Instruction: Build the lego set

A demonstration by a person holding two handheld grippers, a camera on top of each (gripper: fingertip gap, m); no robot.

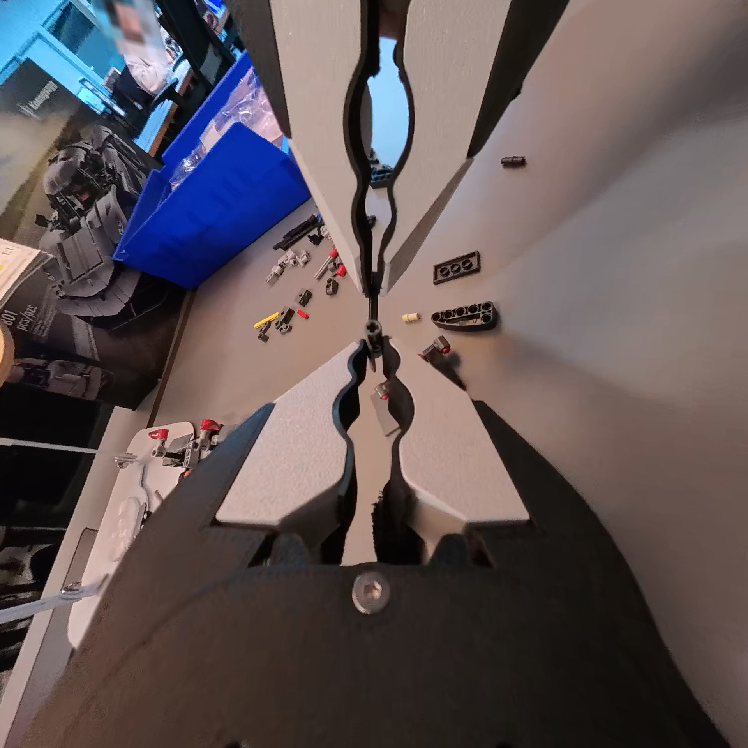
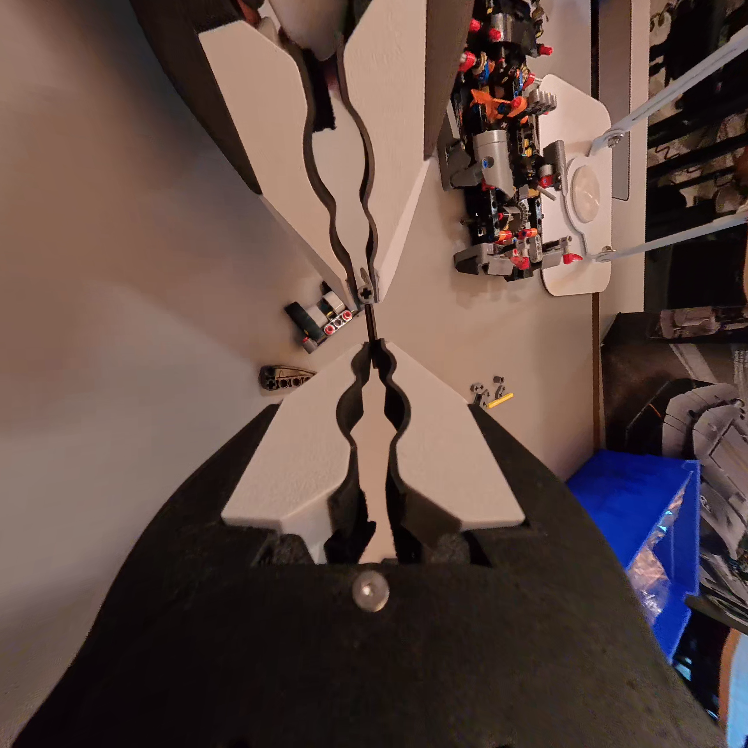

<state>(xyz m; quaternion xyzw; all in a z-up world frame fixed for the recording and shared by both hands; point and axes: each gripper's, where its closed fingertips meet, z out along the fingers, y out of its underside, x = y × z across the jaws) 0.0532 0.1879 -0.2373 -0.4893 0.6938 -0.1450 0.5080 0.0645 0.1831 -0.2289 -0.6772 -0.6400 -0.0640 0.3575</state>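
Axle point(image 2: 371, 330) runs twelve-to-six between grippers — right gripper point(image 2: 374, 356) fingers pinch its six-o'clock end, left gripper point(image 1: 374, 352) fingers pinch the connector point(image 2: 366, 293) at twelve.

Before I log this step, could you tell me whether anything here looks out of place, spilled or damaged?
Nothing stands out. The left gripper and right gripper meet tip to tip, the right holding a black axle and the left a small connector. Loose pieces lie scattered on the table, as expected mid-build.
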